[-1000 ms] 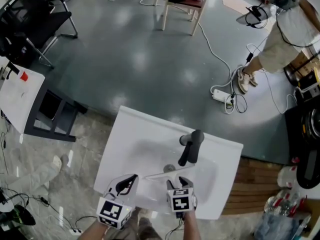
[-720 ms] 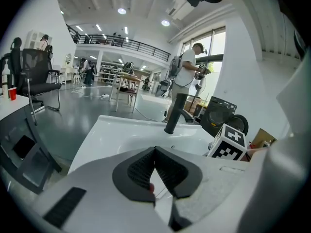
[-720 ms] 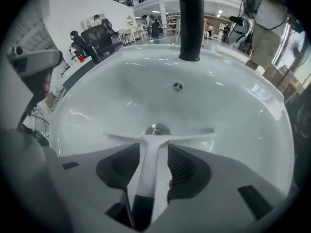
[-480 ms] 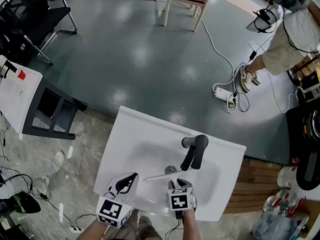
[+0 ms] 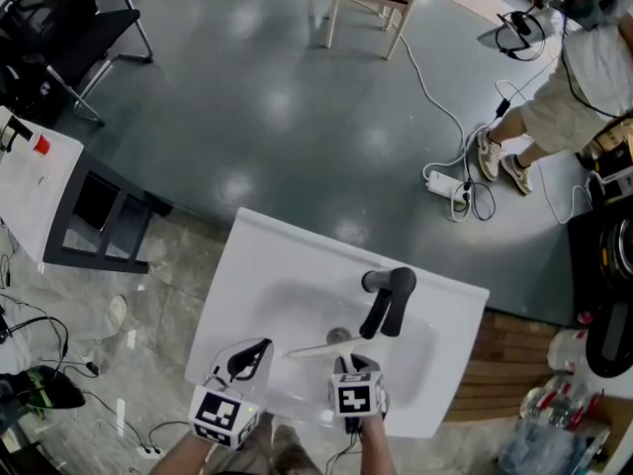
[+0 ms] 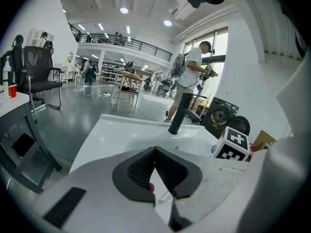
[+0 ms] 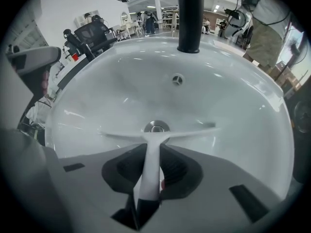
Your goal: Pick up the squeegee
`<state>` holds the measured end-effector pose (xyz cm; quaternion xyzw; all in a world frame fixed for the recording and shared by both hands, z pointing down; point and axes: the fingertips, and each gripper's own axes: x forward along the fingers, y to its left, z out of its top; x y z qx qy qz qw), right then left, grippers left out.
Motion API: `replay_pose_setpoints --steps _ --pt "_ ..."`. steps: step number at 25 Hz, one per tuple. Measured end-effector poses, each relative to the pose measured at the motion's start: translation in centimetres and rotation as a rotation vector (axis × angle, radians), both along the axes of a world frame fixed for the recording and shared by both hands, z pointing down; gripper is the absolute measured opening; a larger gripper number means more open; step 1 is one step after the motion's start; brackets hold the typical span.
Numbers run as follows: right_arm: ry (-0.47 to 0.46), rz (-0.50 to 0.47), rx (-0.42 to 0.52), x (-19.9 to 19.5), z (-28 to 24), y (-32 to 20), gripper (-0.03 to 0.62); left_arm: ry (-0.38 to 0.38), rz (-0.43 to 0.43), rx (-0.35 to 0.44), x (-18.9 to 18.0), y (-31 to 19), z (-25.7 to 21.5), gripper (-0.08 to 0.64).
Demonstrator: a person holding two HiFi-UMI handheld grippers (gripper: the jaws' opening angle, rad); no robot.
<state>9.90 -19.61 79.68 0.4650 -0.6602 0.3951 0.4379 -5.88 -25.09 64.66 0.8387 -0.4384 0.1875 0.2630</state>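
Observation:
The white squeegee (image 5: pixel 321 346) lies in the basin of the white sink (image 5: pixel 259 265), its blade (image 7: pixel 160 130) across the drain (image 7: pixel 156 127). Its handle (image 7: pixel 152 161) runs back between the pads of my right gripper (image 7: pixel 151 152), which points steeply down into the basin (image 5: pixel 354 364). The jaws are closing and the dark pads hug the handle on both sides. My left gripper (image 5: pixel 252 356) hovers over the sink's near left rim, empty, its pads meeting at the tip (image 6: pixel 155 152).
A black faucet (image 5: pixel 388 300) stands at the basin's far side, just beyond the squeegee. A person (image 5: pixel 574 77) stands at upper right near a power strip with cables (image 5: pixel 445 188). A black chair (image 5: pixel 59 38) and a white table (image 5: pixel 30 186) are at left.
Both grippers and the squeegee keep their places. The person at upper right has stepped a little further right.

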Motion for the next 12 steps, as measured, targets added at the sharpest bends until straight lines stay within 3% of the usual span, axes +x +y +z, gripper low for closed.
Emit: replay_pose_setpoints --steps 12 --pt "0.050 0.023 0.070 1.0 -2.6 -0.4 0.075 0.005 -0.006 0.000 -0.4 0.8 -1.6 0.002"
